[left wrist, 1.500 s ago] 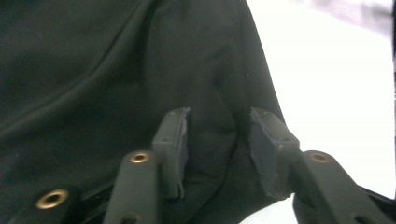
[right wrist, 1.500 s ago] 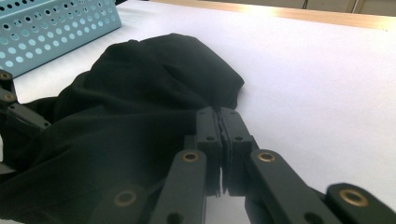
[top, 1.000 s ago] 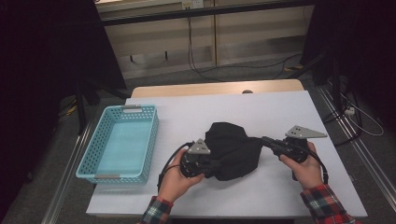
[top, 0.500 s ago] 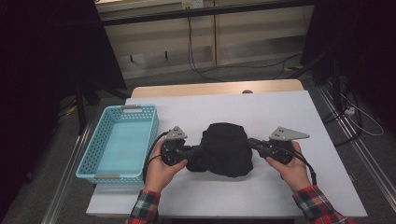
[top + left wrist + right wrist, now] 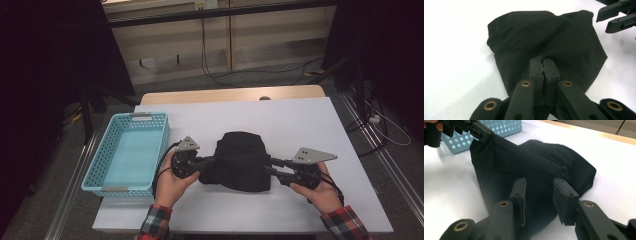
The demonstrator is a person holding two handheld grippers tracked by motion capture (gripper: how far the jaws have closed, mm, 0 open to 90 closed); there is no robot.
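Observation:
A black cloth (image 5: 242, 160) lies folded in a rough square near the front middle of the white table (image 5: 300, 120). My left gripper (image 5: 206, 165) is shut on the cloth's left edge; in the left gripper view the pads (image 5: 543, 61) pinch the fabric (image 5: 544, 35). At the cloth's right edge is my right gripper (image 5: 272, 167). Its jaws have just been opening and stand apart (image 5: 539, 187) over the cloth (image 5: 536, 157), with the pads off it. The right gripper's jaws (image 5: 616, 15) also show at the top right of the left gripper view.
A light blue perforated basket (image 5: 95, 170) stands empty at the table's left edge, close to my left hand. Its wall (image 5: 499, 127) shows behind the left gripper (image 5: 484, 133) in the right gripper view. A wooden strip (image 5: 230, 94) runs along the table's far edge.
My left hand has drawn the cloth's edge leftward, and the cloth now lies squarer and flatter. The right hand shifted slightly and its jaws have parted from the fabric.

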